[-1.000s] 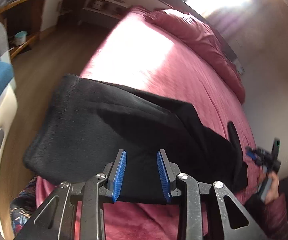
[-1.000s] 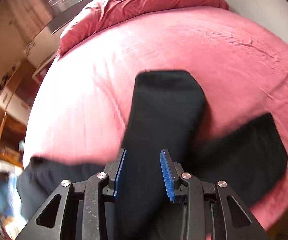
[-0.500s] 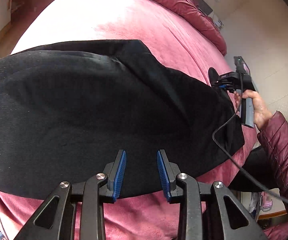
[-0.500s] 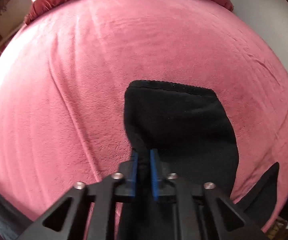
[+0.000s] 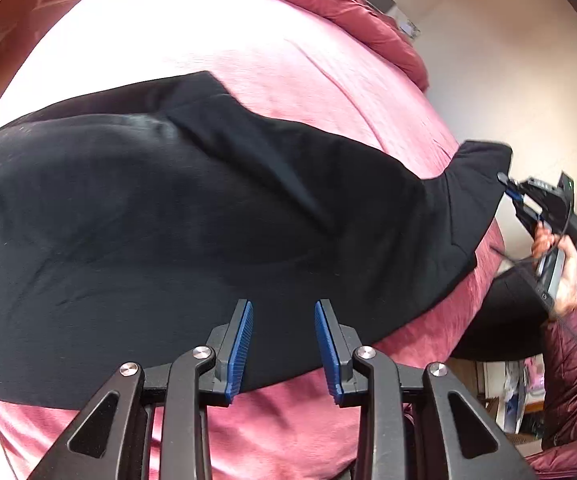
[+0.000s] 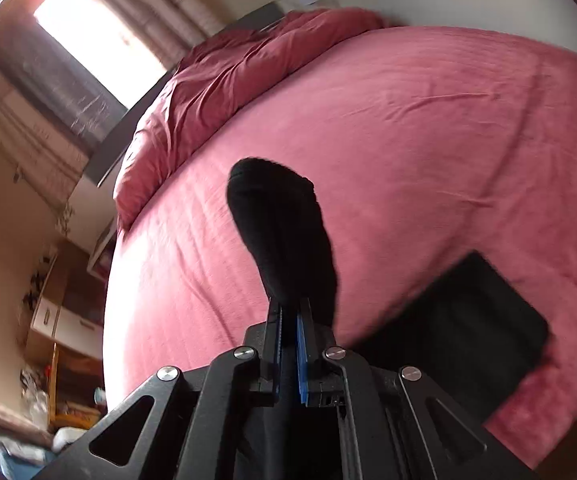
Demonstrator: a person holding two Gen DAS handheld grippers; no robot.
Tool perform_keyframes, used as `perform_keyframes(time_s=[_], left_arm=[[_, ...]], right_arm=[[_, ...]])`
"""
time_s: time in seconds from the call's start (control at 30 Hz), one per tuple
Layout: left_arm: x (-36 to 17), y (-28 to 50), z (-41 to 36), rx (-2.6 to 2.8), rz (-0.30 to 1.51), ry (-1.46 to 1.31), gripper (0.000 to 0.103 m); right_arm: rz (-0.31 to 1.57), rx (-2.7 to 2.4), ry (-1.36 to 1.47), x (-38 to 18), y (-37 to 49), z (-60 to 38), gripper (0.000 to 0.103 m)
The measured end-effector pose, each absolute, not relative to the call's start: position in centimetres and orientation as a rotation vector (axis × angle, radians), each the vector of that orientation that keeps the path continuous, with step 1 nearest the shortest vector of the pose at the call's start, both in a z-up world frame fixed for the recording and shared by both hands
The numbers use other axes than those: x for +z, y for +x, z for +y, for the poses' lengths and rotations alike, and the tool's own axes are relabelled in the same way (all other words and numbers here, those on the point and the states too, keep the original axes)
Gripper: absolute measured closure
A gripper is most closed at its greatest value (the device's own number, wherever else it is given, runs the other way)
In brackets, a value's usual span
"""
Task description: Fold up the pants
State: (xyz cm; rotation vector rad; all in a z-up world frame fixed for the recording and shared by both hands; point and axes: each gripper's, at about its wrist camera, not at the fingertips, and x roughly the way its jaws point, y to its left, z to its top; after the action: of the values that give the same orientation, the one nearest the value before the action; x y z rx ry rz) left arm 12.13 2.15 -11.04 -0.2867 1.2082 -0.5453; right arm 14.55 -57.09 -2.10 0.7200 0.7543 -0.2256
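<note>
Black pants (image 5: pixel 168 216) lie spread across a pink bedspread (image 5: pixel 288 60). My left gripper (image 5: pixel 283 344) is open and empty, hovering over the pants' near edge at the waist end. My right gripper (image 6: pixel 289 344) is shut on a pant leg end (image 6: pixel 284 224) and holds it lifted off the bed. In the left wrist view the right gripper (image 5: pixel 508 190) shows at the far right, pinching the raised leg cuff (image 5: pixel 480 172). The other leg end (image 6: pixel 464 320) lies flat on the bed in the right wrist view.
A rumpled pink duvet (image 6: pixel 224 76) is piled at the head of the bed. A bright window with curtains (image 6: pixel 96 36) and wooden shelves with clutter (image 6: pixel 56 320) stand to the left. A white wall (image 5: pixel 508 60) runs along the bed's far side.
My right gripper closed on the pant leg end and lifted it off the bed. My left gripper moved in close over the waist area and stayed open.
</note>
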Motion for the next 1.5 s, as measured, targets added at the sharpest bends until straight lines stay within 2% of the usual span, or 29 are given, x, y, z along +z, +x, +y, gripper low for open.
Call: perform_keyframes(time_s=[0.37, 0.47, 0.57, 0.6, 0.77, 0.83, 0.87, 0.9, 1.03, 1.17, 1.33, 1.4, 1.43, 1.47, 1.5], left_arm=[[-11.6, 12.1, -1.8, -0.576, 1.264, -0.209, 0.070], [-11.7, 12.0, -1.9, -0.568, 1.277, -0.205, 0.070], [-12.0, 11.9, -2.6, -0.562, 1.285, -0.201, 0.070], [-12.1, 11.9, -2.6, -0.559, 1.286, -0.198, 0.070], [-12.6, 12.0, -3.3, -0.560, 1.295, -0.186, 0.070], [-12.8, 11.9, -3.7, -0.560, 1.297, -0.177, 0.070], [-12.9, 11.8, -3.9, -0.561, 1.297, -0.176, 0.070], [-12.9, 11.8, -3.8, -0.562, 1.297, -0.177, 0.070], [-13.2, 11.7, -4.0, -0.558, 1.293, -0.180, 0.070], [-13.6, 11.7, -4.1, -0.548, 1.298, -0.170, 0.070], [-14.3, 11.5, -4.0, -0.535, 1.302, -0.184, 0.070], [-14.4, 11.5, -3.8, -0.528, 1.295, -0.188, 0.070], [-14.4, 11.5, -3.7, -0.522, 1.287, -0.191, 0.070], [-14.4, 11.5, -3.4, -0.512, 1.278, -0.193, 0.070], [-14.4, 11.5, -3.1, -0.502, 1.267, -0.197, 0.070]], right_arm=[[0.820, -0.366, 0.991, -14.8, 3.4, -62.7, 0.097], [0.799, -0.356, 1.037, -15.7, 2.8, -63.8, 0.091], [0.779, -0.371, 1.056, -16.0, 3.0, -64.7, 0.065], [0.771, -0.376, 1.057, -15.9, 2.9, -65.0, 0.063], [0.767, -0.422, 1.036, -14.7, 4.0, -66.5, 0.064], [0.784, -0.447, 1.014, -14.1, 4.5, -66.9, 0.075], [0.792, -0.455, 0.987, -13.8, 4.9, -67.0, 0.085], [0.799, -0.465, 0.960, -13.3, 4.7, -66.9, 0.091], [0.756, -0.465, 0.901, -11.5, 4.4, -66.8, 0.093], [0.902, -0.555, 0.874, -14.2, 4.5, -67.3, 0.094], [0.946, -0.606, 0.837, -15.6, 4.1, -67.0, 0.094], [0.953, -0.590, 0.810, -14.9, 4.5, -66.7, 0.088], [0.953, -0.596, 0.797, -14.4, 5.0, -66.5, 0.082], [0.946, -0.610, 0.756, -13.4, 4.9, -66.3, 0.072], [0.937, -0.623, 0.717, -12.5, 4.8, -66.0, 0.068]])
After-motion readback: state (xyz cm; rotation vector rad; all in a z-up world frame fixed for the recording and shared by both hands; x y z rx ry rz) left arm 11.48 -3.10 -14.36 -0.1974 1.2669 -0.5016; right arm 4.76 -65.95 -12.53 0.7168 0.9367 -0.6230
